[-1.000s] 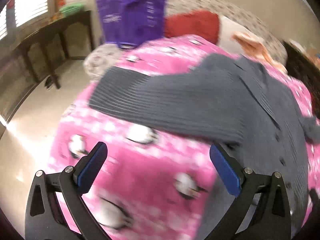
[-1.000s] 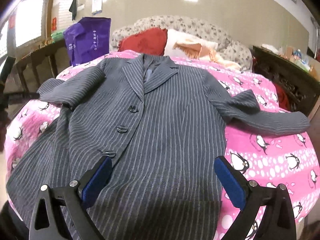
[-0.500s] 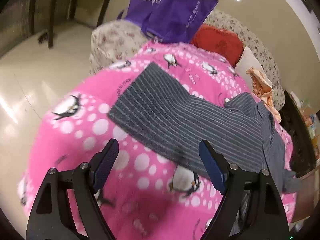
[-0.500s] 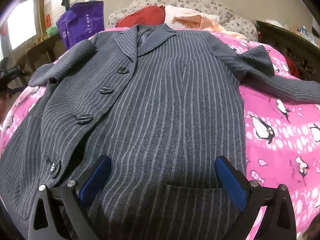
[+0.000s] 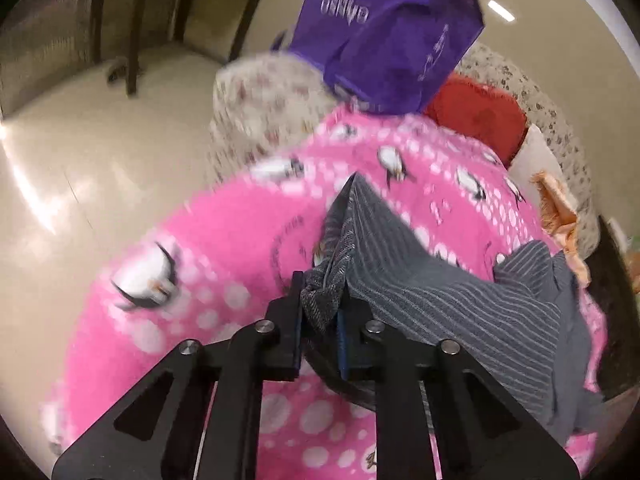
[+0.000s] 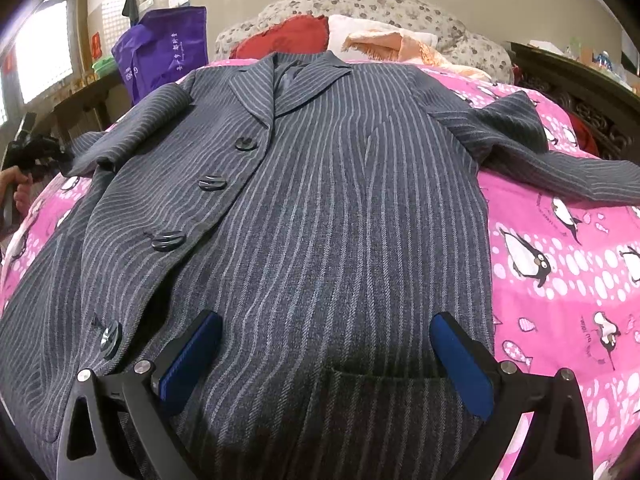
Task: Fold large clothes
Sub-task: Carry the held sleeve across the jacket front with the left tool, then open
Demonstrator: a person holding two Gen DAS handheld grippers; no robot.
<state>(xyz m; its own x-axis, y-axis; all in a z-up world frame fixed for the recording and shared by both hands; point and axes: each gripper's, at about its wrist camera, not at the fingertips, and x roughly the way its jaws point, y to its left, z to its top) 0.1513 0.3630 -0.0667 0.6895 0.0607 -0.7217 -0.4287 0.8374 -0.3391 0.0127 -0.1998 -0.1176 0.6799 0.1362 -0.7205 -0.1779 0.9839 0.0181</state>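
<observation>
A grey pinstriped jacket lies face up on a pink penguin-print blanket, buttons down its left front. My right gripper is open, low over the jacket's lower front just above a pocket. My left gripper is shut on the cuff end of the jacket's sleeve, which bunches between the jaws and lifts off the blanket. In the right wrist view the left gripper shows small at the far left by that sleeve.
A purple bag stands at the bed's head corner. Red, white and orange pillows lie against the patterned headboard. Dark wooden furniture stands on the right, a wooden table and bare floor on the left.
My left gripper came down on the sleeve's end and shut on it; the cuff now bunches and lifts. My right gripper moved lower and closer to the jacket's front, still open.
</observation>
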